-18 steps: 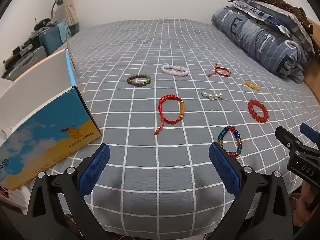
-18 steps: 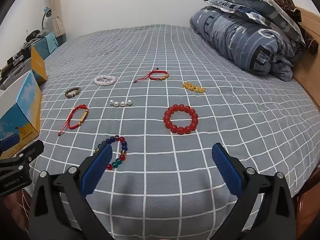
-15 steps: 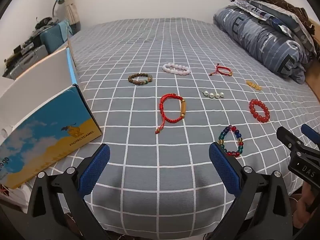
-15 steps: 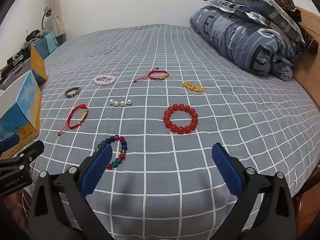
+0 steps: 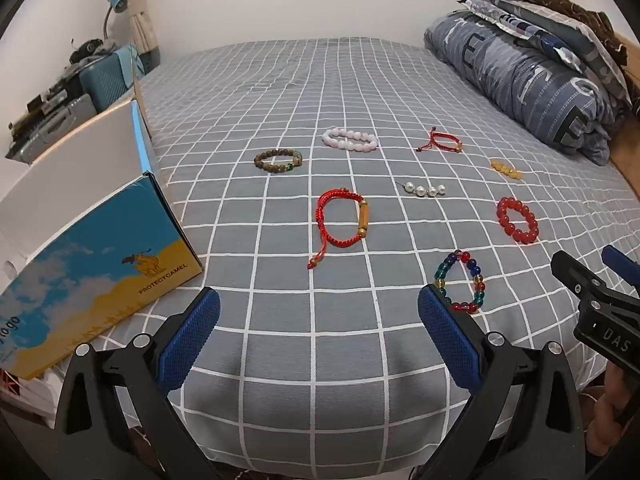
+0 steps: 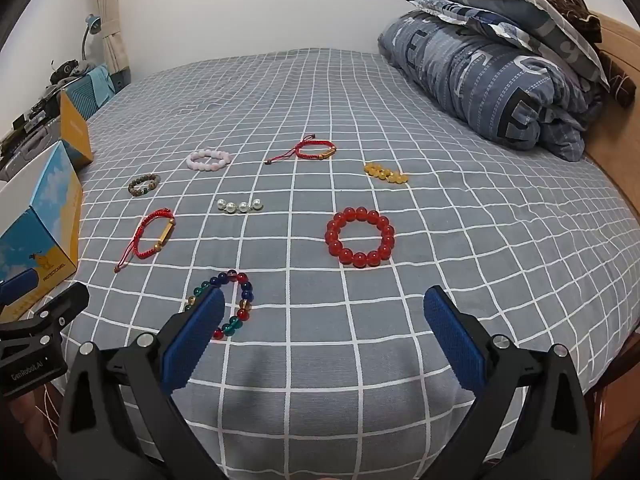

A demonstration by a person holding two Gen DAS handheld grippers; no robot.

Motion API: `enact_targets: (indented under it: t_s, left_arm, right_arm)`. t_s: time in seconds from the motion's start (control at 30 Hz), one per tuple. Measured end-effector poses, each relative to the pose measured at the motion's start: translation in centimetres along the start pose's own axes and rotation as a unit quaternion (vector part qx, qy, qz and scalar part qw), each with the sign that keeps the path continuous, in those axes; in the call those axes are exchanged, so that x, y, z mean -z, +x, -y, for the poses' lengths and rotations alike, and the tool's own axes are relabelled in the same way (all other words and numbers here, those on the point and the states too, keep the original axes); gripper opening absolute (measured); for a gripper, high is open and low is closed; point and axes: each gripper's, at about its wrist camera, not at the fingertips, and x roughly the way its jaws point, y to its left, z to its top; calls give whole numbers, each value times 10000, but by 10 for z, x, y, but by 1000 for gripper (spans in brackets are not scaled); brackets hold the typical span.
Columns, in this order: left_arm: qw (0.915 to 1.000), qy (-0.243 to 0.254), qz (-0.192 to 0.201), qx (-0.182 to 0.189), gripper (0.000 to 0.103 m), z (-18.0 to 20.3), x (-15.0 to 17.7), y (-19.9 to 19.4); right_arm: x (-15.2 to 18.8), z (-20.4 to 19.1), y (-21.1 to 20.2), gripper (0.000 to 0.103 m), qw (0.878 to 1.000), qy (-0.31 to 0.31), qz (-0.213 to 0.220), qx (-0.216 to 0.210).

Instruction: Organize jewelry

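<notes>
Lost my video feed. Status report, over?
Left gripper and right gripper open, empty. Eight bead and cord bracelets untouched on grey checked bedspread; multicoloured glass-bead bracelet nearest. Nothing blocking.

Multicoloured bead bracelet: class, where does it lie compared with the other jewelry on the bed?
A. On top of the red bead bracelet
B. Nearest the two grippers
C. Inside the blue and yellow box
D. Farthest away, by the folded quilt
B: the multicoloured bead bracelet lies on the bedspread, closest to both open grippers.
</notes>
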Motion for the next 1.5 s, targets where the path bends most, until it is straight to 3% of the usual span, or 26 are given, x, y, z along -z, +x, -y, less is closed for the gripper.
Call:
enact_targets:
  t_s: [1.5]
  left_arm:
    - [10000,73,3,-18,97,0,0,-1]
  right_arm:
    - [0,0,-2,96,10000,-59,23,39]
